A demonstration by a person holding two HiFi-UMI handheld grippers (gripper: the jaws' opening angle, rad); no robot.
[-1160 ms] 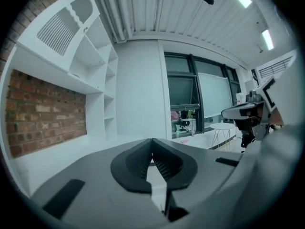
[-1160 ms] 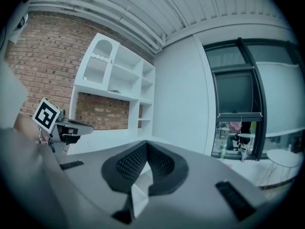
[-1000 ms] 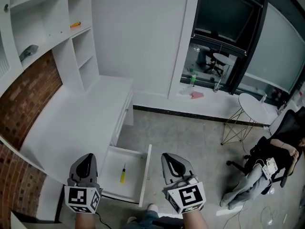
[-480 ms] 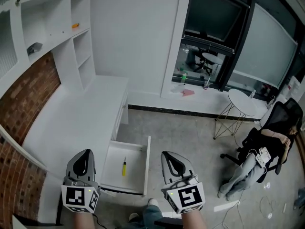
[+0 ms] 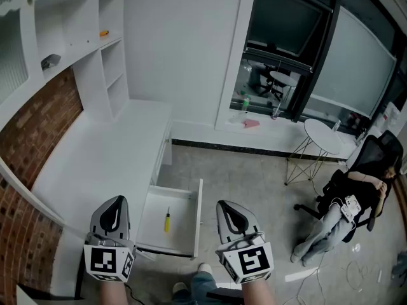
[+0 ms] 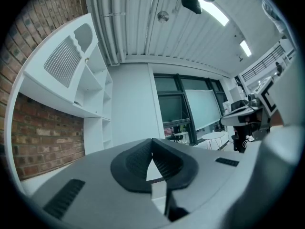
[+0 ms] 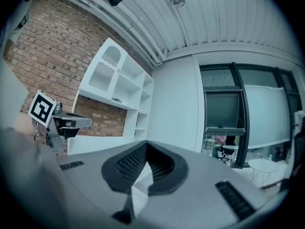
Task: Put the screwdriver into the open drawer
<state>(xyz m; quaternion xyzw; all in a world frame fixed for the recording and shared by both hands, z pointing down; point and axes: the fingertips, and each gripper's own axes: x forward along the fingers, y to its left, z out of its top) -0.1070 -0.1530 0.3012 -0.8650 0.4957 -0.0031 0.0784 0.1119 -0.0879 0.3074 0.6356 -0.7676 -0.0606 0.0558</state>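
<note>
A yellow-handled screwdriver (image 5: 167,220) lies on the floor of the open white drawer (image 5: 198,216), which is pulled out from the white desk (image 5: 108,157). My left gripper (image 5: 116,199) hovers at the drawer's left, over the desk's front edge. Its jaws are shut and empty, and in the left gripper view the pads (image 6: 152,140) meet at the tip. My right gripper (image 5: 228,204) hangs just right of the drawer, over the floor. It is also shut with nothing in it, its tip (image 7: 146,143) closed. Both point level into the room.
White shelves (image 5: 95,49) rise at the desk's back left, with a small orange thing (image 5: 103,33) on one shelf. A brick wall (image 5: 38,138) runs along the left. To the right stand a round wire-legged table (image 5: 324,138) and a person seated in an office chair (image 5: 356,199).
Both grippers have drifted a little against the drawer during the first half second and the view has shifted with them; since then they hold still. The screwdriver has not moved.
</note>
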